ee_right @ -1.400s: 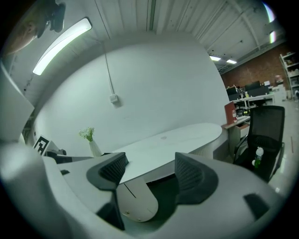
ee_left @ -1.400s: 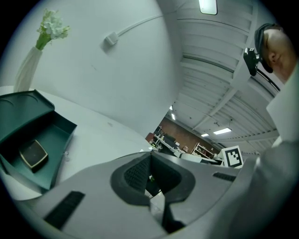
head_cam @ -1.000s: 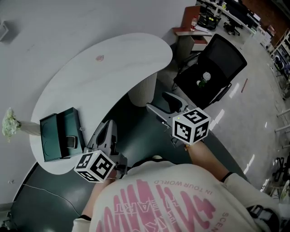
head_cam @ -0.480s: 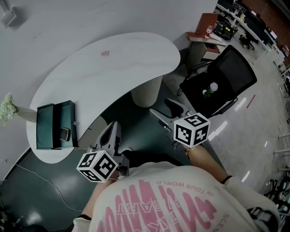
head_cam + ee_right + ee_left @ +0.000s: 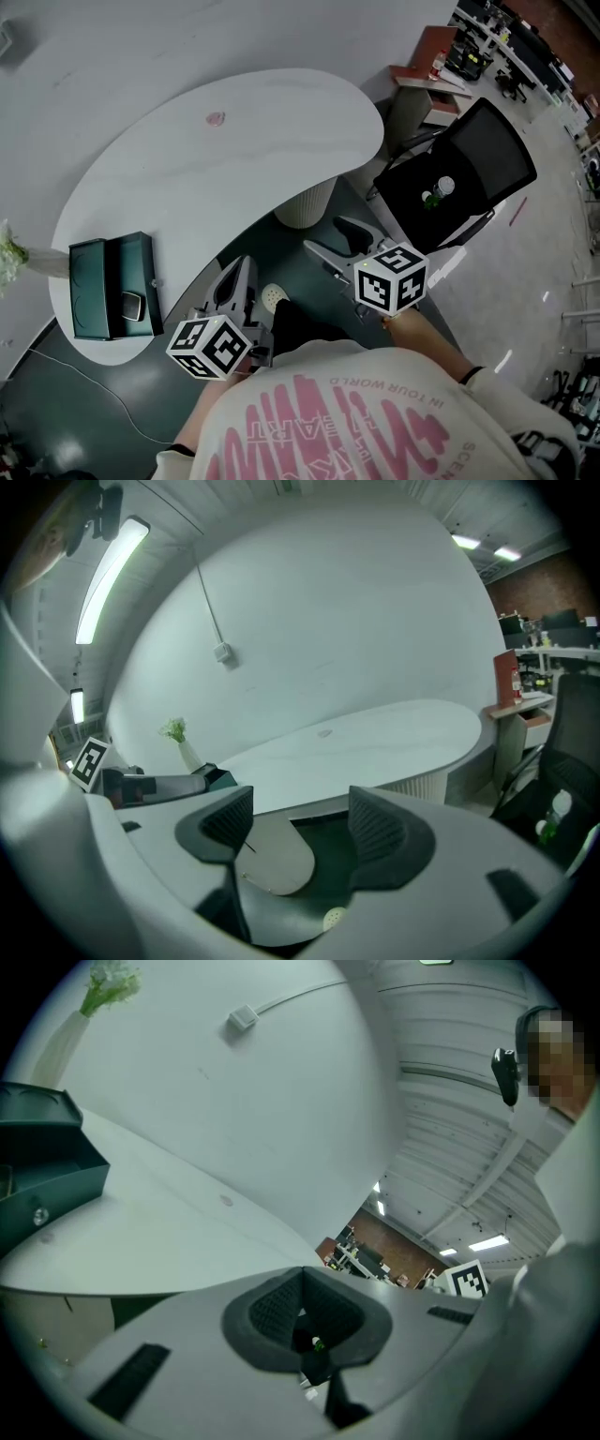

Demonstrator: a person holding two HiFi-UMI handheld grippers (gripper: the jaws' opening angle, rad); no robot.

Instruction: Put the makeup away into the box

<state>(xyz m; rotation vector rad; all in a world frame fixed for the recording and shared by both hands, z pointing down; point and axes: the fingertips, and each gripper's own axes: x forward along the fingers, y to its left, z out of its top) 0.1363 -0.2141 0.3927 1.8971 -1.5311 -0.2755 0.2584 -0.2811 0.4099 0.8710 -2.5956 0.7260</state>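
A dark green box lies open at the left end of the white curved table, with a small dark item inside it. A small pink makeup piece rests far back on the tabletop, also in the right gripper view. My left gripper hangs below the table's front edge, right of the box, its pads pressed together on nothing. Over the dark floor, my right gripper is open and empty. The box shows in the left gripper view.
A vase of pale flowers stands beside the box at the table's left end. A black office chair with a bottle on its seat is to the right. The ribbed table pedestal and a white shoe lie between the grippers.
The head view has swung, so the table and box sit lower and further left. Both grippers stay near the body, drifting slightly. A white shoe has come into view.
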